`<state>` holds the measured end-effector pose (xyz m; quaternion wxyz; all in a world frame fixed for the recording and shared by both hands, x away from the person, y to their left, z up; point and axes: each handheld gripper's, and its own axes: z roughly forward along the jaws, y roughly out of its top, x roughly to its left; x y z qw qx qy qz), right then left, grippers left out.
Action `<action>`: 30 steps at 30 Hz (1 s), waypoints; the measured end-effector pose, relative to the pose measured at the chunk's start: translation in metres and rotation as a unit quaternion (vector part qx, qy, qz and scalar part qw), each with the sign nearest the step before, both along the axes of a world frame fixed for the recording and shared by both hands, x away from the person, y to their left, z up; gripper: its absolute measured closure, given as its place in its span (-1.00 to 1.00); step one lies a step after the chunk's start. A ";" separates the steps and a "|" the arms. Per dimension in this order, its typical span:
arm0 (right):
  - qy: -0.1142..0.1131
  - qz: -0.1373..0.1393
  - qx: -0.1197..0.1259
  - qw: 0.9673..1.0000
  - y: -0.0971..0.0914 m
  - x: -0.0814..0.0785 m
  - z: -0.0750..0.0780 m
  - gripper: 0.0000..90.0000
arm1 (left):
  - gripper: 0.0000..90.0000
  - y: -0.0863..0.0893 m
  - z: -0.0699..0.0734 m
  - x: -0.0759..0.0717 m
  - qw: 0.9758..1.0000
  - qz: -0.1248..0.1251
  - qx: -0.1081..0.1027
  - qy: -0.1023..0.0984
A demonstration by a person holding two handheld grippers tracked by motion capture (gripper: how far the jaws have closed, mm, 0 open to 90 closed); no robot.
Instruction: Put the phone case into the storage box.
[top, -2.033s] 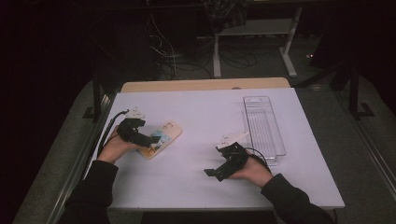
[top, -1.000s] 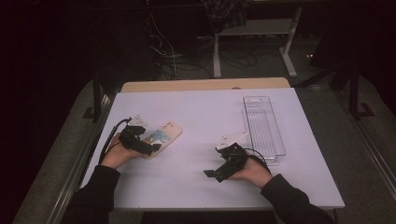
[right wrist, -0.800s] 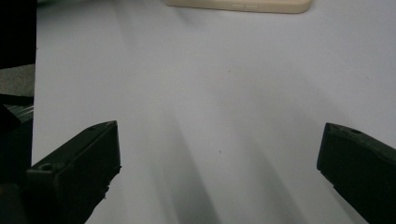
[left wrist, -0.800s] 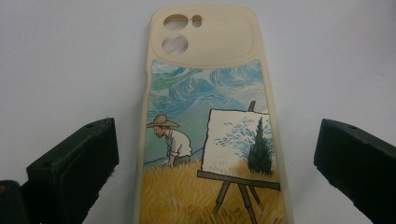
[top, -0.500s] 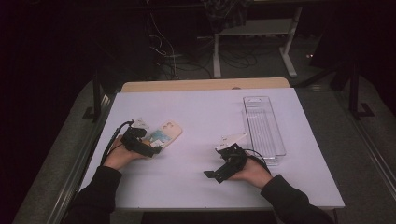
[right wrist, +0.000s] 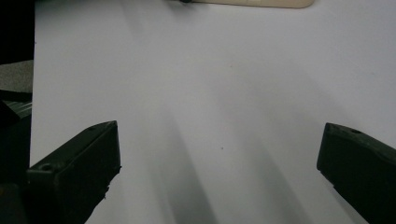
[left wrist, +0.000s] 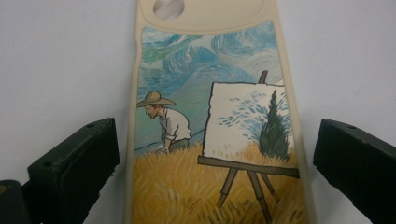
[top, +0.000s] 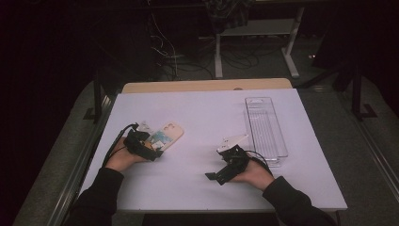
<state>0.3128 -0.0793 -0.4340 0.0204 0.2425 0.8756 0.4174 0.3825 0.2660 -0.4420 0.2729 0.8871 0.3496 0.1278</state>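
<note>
A cream phone case (top: 168,134) printed with a painter, an easel and a wheat field lies flat on the white table (top: 211,113), left of centre. My left gripper (top: 151,147) is at its near end, open. In the left gripper view the case (left wrist: 210,93) runs up between the two black jaws of the left gripper (left wrist: 217,154), with a narrow gap on each side. My right gripper (top: 215,177) rests low near the front right, open, pointing left. The right gripper (right wrist: 219,158) has bare table between its jaws, and the case's edge (right wrist: 252,3) shows at the top.
A long clear plastic tray (top: 281,141) stands lengthwise at the right of the table, just beyond my right hand. A wooden board (top: 207,85) borders the far edge. Cables and a metal stand lie on the dark floor behind.
My left gripper has drawn back a little toward the person's side, so more of the phone case shows beyond it. The right gripper has stayed in place.
</note>
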 end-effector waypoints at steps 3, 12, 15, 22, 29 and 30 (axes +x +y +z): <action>-0.001 0.001 -0.001 1.000 0.000 0.000 0.000 -1.00 | -1.00 0.001 -0.001 0.000 1.000 -0.003 0.004 0.006; 0.003 0.002 -0.001 1.000 0.000 0.000 -0.001 -1.00 | -0.98 0.000 -0.002 0.000 1.000 0.000 -0.002 0.011; 0.004 0.002 0.000 1.000 0.001 0.000 -0.001 -1.00 | -0.93 0.001 -0.002 0.000 1.000 -0.001 -0.010 0.014; 0.002 0.004 -0.001 1.000 0.001 0.000 -0.001 -1.00 | -0.86 0.004 -0.002 0.001 1.000 0.001 -0.016 0.014; 0.007 0.002 0.000 1.000 0.001 0.000 -0.001 -1.00 | -0.81 0.005 -0.002 0.000 1.000 0.003 -0.022 0.012; 0.008 0.002 0.000 1.000 0.001 0.000 -0.001 -1.00 | -0.81 0.006 -0.002 0.000 1.000 0.003 -0.022 0.012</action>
